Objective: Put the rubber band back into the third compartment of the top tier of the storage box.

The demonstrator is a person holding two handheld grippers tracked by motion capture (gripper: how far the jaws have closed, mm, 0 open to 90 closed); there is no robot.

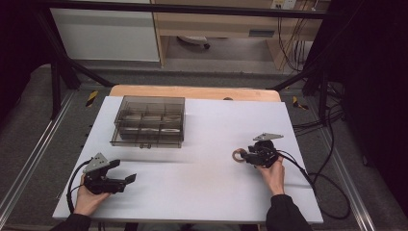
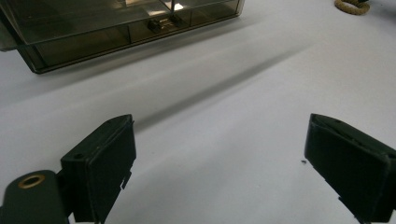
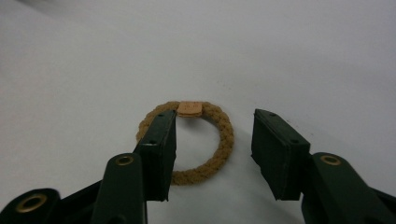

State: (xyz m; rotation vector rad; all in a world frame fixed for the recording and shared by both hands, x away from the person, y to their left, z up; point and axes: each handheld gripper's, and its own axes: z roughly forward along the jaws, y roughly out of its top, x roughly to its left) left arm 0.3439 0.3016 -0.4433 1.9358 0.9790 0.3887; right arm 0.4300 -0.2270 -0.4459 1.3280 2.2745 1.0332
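Observation:
A tan braided rope ring [image 1: 237, 155] with a small pale tag lies flat on the white table top [image 1: 202, 192], right of centre. My right gripper [image 1: 244, 156] points at it from the right. In the right gripper view the ring [image 3: 227, 135] sits under the right gripper [image 3: 215, 116]: one jaw covers the ring's left arc and the other stands just outside its right arc, not touching it. My left gripper [image 1: 126, 179] rests near the front left with its jaws wide apart. In its own view the left gripper [image 2: 219, 158] has bare table between its jaws, and the ring [image 2: 351, 6] shows far off.
A smoky clear compartment box [image 1: 149, 121] with its lid down stands at the back left of the white top; its front wall and latch show in the left gripper view [image 2: 93, 28]. Cables trail off the table's right edge [image 1: 332, 192].

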